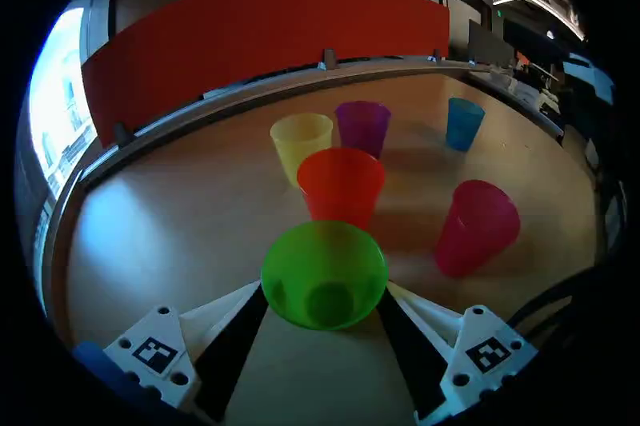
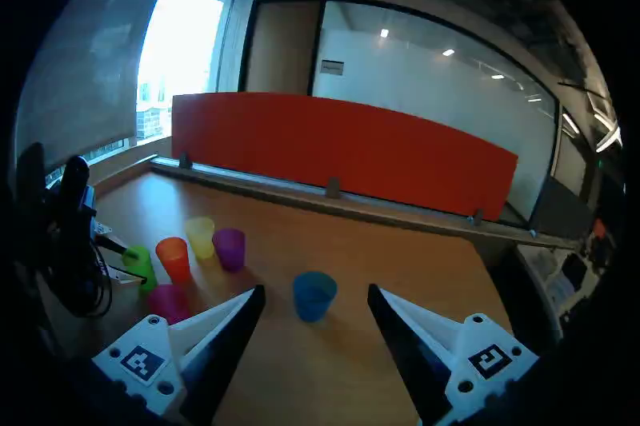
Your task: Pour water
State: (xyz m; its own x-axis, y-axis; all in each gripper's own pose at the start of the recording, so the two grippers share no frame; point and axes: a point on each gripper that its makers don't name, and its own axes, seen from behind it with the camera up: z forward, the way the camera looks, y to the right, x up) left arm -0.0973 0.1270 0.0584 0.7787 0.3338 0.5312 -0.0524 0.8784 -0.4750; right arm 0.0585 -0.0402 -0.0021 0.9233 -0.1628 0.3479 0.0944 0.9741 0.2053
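A wooden desk (image 1: 160, 218) backed by a red partition (image 1: 264, 34) carried the cups. At left, the left gripper (image 1: 322, 296) pinched the green cup (image 1: 324, 266), a finger against each side; contents could not be made out. Beyond it stood the orange cup (image 1: 342, 182). At right, the right gripper (image 2: 314, 290) was spread, with the blue cup (image 2: 314, 298) ahead and untouched. Judgement: the green cup was in hand. The next move calls for a steady carry, then a tilt over a receiving cup.

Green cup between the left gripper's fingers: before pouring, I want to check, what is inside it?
The green cup shows its bare round bottom through the opening; I see no water line. A thin clear layer could escape this view.
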